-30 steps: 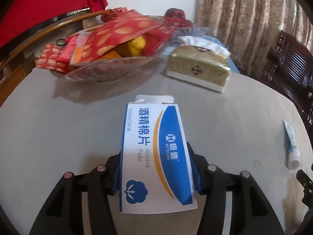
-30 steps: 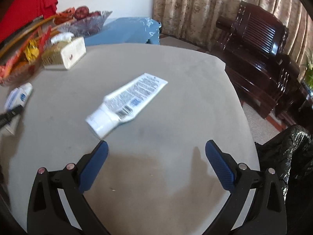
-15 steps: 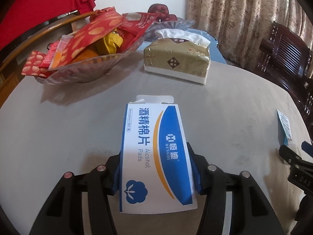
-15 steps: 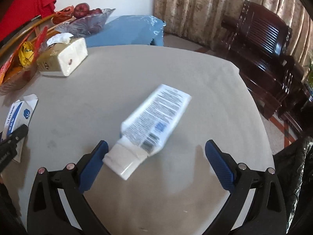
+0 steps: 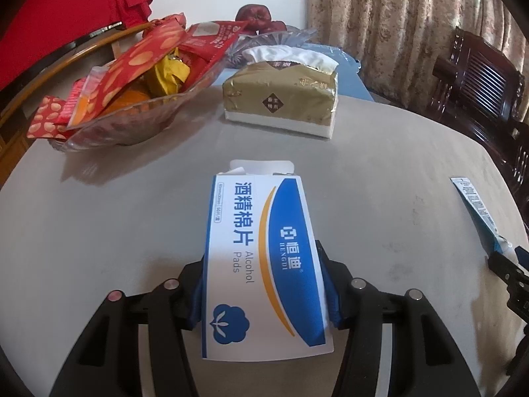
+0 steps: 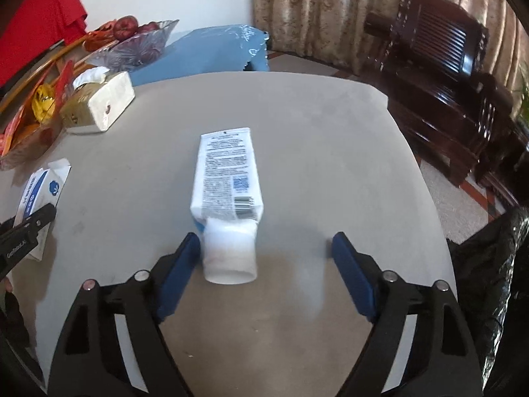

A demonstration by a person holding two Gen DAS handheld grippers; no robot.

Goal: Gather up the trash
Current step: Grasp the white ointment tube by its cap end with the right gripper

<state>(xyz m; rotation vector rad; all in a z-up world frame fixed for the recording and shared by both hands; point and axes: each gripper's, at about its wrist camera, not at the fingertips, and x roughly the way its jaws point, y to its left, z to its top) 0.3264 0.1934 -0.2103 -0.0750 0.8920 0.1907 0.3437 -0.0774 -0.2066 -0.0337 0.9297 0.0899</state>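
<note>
**One piece in hand, the second nearly caught**

We hold the box (image 5: 264, 264) of alcohol pads in our left gripper (image 5: 263, 294), both blue pads pressed to its sides, its open flap pointing away from us over the table (image 5: 99, 215). That item we count as picked up but not yet binned.

Our right gripper (image 6: 266, 264) has just been closing around the tube (image 6: 228, 198), which lies flat on the table with its white cap toward us. The cap sits between the jaws: the left pad (image 6: 180, 271) looks to be touching or just beside it, while the right pad stands clearly apart, so we have no grip yet.

A black bag (image 6: 496, 281) shows at the table's right edge, likely where the trash goes. We judge the job roughly midway: finish the squeeze on the tube, lift, then carry both pieces to the bag. The tissue pack (image 5: 281, 99) and the snack bowl (image 5: 125, 125) do not look like trash to us.
</note>
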